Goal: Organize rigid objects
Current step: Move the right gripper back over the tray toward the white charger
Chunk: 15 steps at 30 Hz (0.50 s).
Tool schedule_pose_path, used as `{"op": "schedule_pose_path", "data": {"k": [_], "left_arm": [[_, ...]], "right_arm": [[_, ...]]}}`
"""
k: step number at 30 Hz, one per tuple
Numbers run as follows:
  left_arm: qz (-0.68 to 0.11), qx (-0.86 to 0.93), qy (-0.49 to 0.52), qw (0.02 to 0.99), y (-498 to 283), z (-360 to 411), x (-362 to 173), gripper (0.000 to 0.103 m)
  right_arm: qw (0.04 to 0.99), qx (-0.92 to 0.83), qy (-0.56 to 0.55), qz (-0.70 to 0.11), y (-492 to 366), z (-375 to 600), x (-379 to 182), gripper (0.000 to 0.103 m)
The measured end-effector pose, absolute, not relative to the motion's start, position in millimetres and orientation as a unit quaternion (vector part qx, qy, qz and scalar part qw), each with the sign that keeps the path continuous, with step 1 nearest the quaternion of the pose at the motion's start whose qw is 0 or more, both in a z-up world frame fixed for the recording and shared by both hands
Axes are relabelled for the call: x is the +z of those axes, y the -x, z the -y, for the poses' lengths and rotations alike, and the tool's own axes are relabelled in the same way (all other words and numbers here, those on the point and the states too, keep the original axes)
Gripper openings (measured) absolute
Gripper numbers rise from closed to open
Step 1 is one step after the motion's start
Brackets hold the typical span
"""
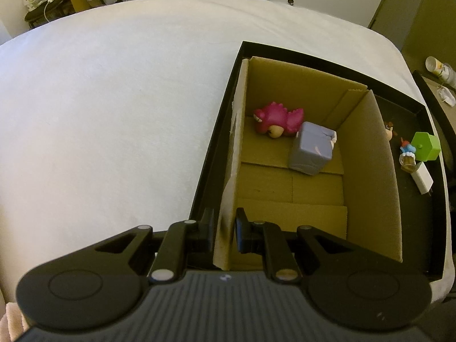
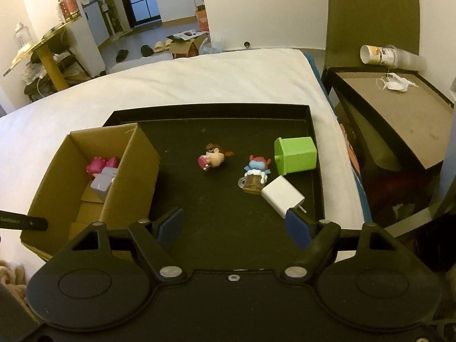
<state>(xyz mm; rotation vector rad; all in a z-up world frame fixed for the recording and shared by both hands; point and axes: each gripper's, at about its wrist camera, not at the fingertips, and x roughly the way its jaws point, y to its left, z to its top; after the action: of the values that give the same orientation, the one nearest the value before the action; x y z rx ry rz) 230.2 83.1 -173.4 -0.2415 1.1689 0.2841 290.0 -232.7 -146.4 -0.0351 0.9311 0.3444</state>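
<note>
Toys (image 2: 216,158): 2 sit in the box (image 1: 367,154), 4 remain along the tray's (image 2: 211,108) right edge. Left gripper (image 1: 225,229) pinches the box wall; right gripper (image 2: 236,223) gapes empty.

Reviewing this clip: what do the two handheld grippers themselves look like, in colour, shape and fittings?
Both match. The left gripper and right gripper are matte black, with two round discs on a ribbed body, angled linkage bars joined by silver pivot pins, and blue pads on the fingers. No cables, sleeves or hands show.
</note>
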Motion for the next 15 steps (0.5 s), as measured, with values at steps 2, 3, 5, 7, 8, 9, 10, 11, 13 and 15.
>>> {"op": "schedule_pose_path", "data": {"k": [2,3,5,7,8,9,10,11,13,15], "left_arm": [[-0.549,0.135,0.112,0.817,-230.3,-83.2,-173.5,0.014],[-0.549,0.135,0.112,0.817,-230.5,-83.4,-173.7,0.014],[-0.550,0.136,0.111,0.817,-230.8,-83.6,-173.9,0.014],[-0.550,0.137,0.110,0.816,-231.2,-83.2,-174.2,0.014],[-0.551,0.137,0.109,0.816,-231.6,-82.6,-174.6,0.014],[-0.551,0.137,0.109,0.816,-232.1,-82.2,-175.1,0.014],[-0.551,0.138,0.109,0.816,-232.8,-81.9,-175.7,0.014],[-0.551,0.139,0.110,0.815,-233.1,-82.0,-176.0,0.014],[-0.550,0.142,0.110,0.815,-233.5,-81.9,-176.2,0.014],[-0.551,0.144,0.108,0.815,-234.2,-81.2,-176.9,0.014]], "right_arm": [[0.880,0.163,0.017,-0.445,-294.4,235.9,-149.2,0.075],[0.881,0.162,0.017,-0.445,-296.7,237.4,-150.5,0.074],[0.882,0.157,0.015,-0.444,-301.6,241.8,-154.2,0.073],[0.882,0.155,0.014,-0.444,-305.6,246.0,-158.7,0.073],[0.882,0.156,0.015,-0.444,-307.5,247.8,-161.3,0.072],[0.882,0.157,0.016,-0.445,-309.8,250.2,-164.5,0.072],[0.881,0.157,0.016,-0.446,-311.6,252.5,-167.4,0.071],[0.880,0.157,0.016,-0.448,-313.8,255.2,-170.6,0.069],[0.879,0.155,0.021,-0.451,-317.3,259.0,-176.5,0.068],[0.877,0.158,0.028,-0.453,-321.5,261.2,-181.7,0.066]]}}
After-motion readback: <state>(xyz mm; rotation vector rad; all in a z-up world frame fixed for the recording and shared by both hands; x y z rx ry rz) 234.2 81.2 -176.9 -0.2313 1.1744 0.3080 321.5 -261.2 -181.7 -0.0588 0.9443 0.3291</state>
